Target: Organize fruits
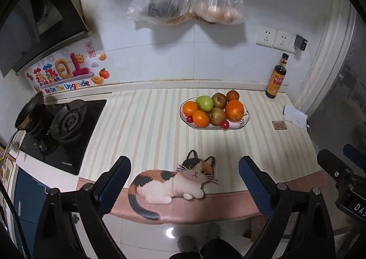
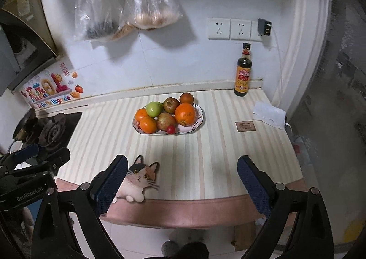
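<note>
1. The left gripper [image 1: 184, 181] and right gripper [image 2: 182, 180] both gape wide, holding nothing.
2. The oval patterned ceramic plate [image 1: 244, 122] of oranges and apples sits mid-counter.
3. The small red fruits [image 1: 225, 124] are partly hidden and hard to identify.

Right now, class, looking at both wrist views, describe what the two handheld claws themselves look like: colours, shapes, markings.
Both claws share one design: the left claw and right claw have black angular frames, silver pivot bolts and two fingers faced with dark blue textured pads. Seen from the right wrist view, the left unit's black body carries white lettering reading GenRobot.AI. No cables or sleeves are visible.
</note>
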Motion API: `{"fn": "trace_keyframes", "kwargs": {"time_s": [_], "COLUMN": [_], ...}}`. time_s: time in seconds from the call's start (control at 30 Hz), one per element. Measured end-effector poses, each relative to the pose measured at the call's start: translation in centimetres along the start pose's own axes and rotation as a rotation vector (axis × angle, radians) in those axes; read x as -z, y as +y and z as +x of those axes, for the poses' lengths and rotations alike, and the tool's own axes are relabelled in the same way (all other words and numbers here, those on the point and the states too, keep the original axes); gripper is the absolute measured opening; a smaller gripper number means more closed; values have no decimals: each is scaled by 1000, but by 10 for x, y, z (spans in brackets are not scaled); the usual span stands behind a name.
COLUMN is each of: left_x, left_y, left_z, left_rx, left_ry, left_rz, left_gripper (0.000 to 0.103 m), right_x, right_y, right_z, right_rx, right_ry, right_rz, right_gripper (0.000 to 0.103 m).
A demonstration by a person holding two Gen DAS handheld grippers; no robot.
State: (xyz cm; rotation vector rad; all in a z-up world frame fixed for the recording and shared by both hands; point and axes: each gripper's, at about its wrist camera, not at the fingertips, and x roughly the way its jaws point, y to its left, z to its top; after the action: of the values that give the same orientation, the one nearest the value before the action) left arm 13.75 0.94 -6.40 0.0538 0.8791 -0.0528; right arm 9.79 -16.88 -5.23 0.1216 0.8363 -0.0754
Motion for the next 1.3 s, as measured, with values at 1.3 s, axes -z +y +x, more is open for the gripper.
{"fn": "trace_keyframes", "kwargs": {"time_s": [1.3], "left_x": [-24], "left_y": [-1], "left_z": [6], "left_rx": [-74], "left_ry": [-17], "left_rz": [-71], "left_gripper": [103], "right_x": [-33], "right_y": [-7], "right_z": [-3], "right_rx": [-81], "right_ry": [-13], "right_rz": [-56], "right_gripper": [101]}}
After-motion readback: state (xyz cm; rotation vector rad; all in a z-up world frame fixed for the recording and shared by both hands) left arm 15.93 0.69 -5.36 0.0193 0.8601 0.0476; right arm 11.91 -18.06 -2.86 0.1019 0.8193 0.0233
